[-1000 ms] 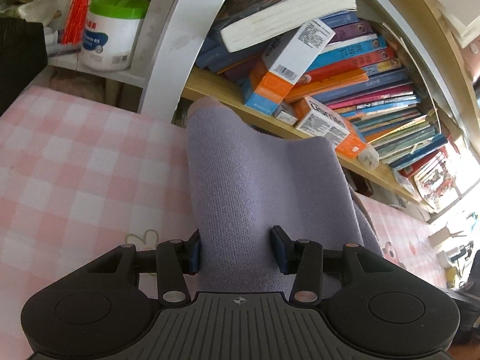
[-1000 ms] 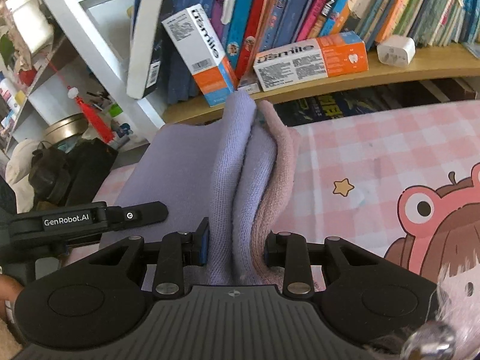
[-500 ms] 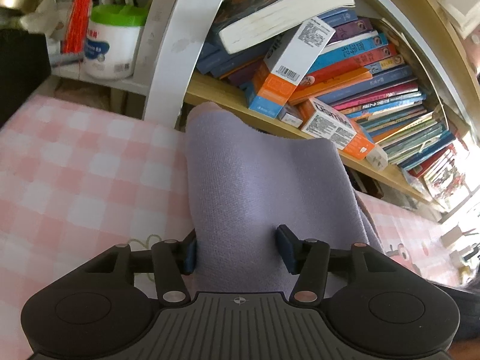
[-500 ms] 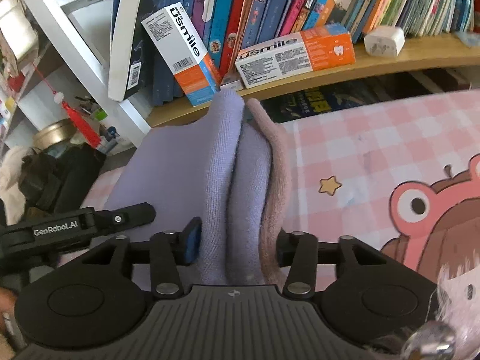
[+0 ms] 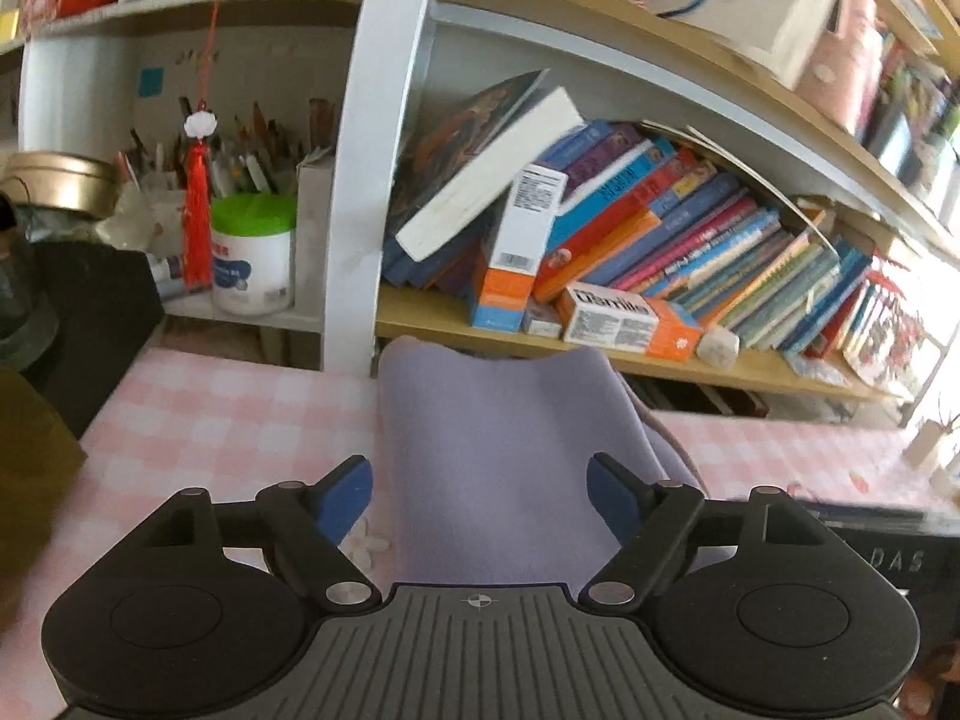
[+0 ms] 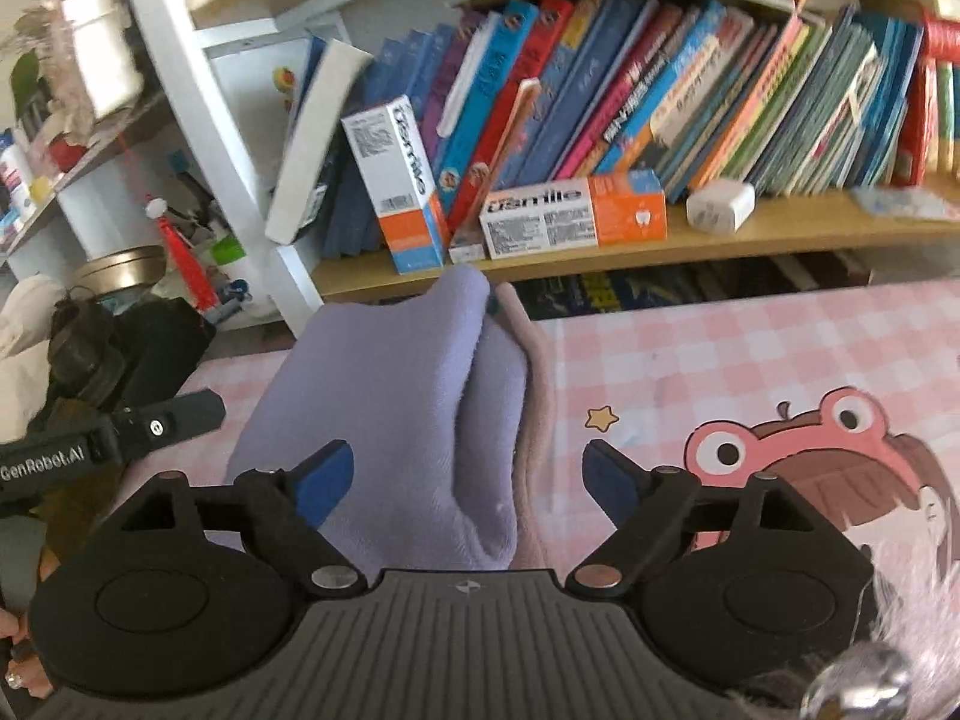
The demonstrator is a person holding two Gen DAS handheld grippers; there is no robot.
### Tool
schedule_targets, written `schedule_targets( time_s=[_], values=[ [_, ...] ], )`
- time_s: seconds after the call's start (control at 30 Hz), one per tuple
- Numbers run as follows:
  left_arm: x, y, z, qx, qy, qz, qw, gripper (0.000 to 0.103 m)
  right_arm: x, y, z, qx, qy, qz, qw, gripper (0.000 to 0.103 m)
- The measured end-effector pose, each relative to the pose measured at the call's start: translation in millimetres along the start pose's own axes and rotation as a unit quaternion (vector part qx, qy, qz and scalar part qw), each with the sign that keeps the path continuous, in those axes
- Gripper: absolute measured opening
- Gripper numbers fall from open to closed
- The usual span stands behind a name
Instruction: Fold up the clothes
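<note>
Left wrist view. At far left, a white plastic jar with a green lid (image 5: 254, 255) stands on a white shelf beside a hanging red tassel ornament (image 5: 197, 222). A white upright shelf post (image 5: 360, 180) separates it from a wooden shelf of leaning coloured books (image 5: 690, 228), with two white-and-orange cardboard boxes (image 5: 522, 246) in front of them. Below, the folded lilac knit garment (image 5: 492, 468) lies on the pink-and-white checked tablecloth (image 5: 228, 420), its far edge next to the shelf. The left gripper (image 5: 480, 501) sits over the garment's near end with its blue-padded fingers (image 5: 345, 495) spread wide, one at each side of the cloth, gripping nothing.

Right wrist view. At far left, a black bar printed "GenRobot.AI" (image 6: 108, 438) reaches toward the garment; the left gripper's fingers are out of view here. The lilac knit garment (image 6: 408, 420) lies in thick stacked folds, with a dusty-pink layer (image 6: 534, 396) showing along its right edge. The right gripper (image 6: 468, 483) is opened wide, its blue-padded fingers (image 6: 612, 483) standing apart from the folds on both sides and holding nothing. To the right, the tablecloth (image 6: 750, 342) bears a small yellow star (image 6: 602, 417) and a pink cartoon frog-hat figure (image 6: 828, 468).
</note>
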State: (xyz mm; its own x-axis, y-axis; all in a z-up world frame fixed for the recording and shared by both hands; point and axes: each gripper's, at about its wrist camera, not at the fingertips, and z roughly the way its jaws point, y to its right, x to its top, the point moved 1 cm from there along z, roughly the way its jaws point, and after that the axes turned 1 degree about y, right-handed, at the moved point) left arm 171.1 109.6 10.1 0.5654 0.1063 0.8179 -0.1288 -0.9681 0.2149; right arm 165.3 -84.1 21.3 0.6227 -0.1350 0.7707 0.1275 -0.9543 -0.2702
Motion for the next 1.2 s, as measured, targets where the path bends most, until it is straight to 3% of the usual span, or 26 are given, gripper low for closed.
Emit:
schedule_targets(
  time_s=[0.3,0.53,1.2],
  values=[
    [-23.3,25.1,-32.2,0.022,-0.004,0.030,0.9993,0.091,-20.8,-9.5,-29.6,-0.019,0.000,-0.042,0.999,0.090],
    [-36.6,41.5,-42.2,0.049,-0.016,0.043,0.9978,0.095,-33.2,-6.5,-43.8,-0.048,-0.001,-0.047,0.998,0.099],
    [-55.1,51.7,-57.4,0.085,-0.030,0.043,0.9950,0.099,-62.1,0.0,-65.1,-0.079,-0.014,-0.053,0.995,0.102]
  ],
)
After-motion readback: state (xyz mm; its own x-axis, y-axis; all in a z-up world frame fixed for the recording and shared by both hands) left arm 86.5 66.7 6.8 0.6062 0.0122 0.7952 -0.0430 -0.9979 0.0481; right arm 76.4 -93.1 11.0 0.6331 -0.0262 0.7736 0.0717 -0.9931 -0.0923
